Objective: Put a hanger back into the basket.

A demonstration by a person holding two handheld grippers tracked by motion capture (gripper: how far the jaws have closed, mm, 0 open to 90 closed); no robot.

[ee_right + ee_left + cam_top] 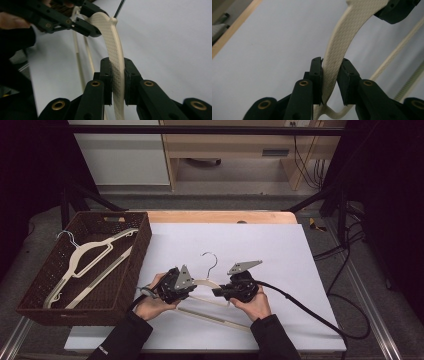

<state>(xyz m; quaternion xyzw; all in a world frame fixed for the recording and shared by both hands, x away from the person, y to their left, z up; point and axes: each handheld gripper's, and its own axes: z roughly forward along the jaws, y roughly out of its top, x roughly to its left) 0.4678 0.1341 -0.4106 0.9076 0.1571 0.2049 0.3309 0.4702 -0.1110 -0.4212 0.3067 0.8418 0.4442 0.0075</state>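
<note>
Two claws, left claw [192, 290] and right claw [216, 292], pinch our cream hanger [204, 284]. Next, we judge, carry it level toward the wicker basket [142, 247] at nine o'clock.

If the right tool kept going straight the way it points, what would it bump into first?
Probably the left tool. The right tool is shut on the cream hanger, and the left tool grips that hanger farther along its line. Depth is hard to judge.

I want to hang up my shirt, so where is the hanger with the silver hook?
In the high view the cream hanger is on the white sheet near the front, gripped between the left gripper and right gripper, right of the brown basket.
</note>
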